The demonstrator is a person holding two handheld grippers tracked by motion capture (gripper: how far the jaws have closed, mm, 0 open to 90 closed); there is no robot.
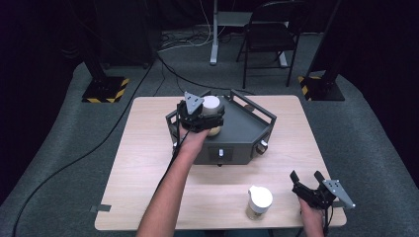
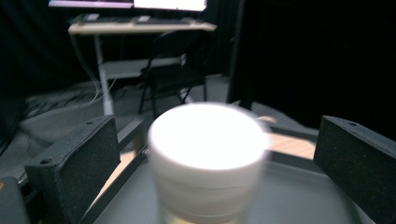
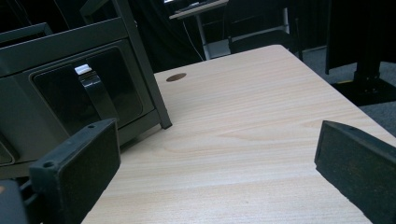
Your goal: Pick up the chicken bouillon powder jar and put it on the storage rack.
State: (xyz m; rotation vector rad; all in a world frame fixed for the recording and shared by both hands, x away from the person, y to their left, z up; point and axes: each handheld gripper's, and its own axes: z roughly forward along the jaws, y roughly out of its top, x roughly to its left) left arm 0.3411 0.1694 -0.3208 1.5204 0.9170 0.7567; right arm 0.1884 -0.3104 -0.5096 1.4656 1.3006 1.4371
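A jar with a white lid point(image 1: 211, 104) point(image 2: 208, 140) stands upright on the flat top of a dark grey box-shaped device point(image 1: 247, 131) at the table's middle. My left gripper point(image 1: 212, 119) point(image 2: 217, 128) reaches over the device and is open. Its black pads point(image 2: 74, 163) stand on either side of the jar with a gap on each side. A second white-lidded jar point(image 1: 259, 201) stands on the wooden table near the front edge. To its right my right gripper point(image 1: 306, 177) point(image 3: 217, 140) is open over bare wood, with nothing between its jaws.
A thin metal rail frame point(image 1: 254, 109) surrounds the device's top. Its front panel carries a small white switch point(image 1: 221, 153) point(image 3: 83, 69). The wooden table point(image 1: 143, 163) has bare room at left and front. A folding chair point(image 1: 272, 29) and desk legs stand behind.
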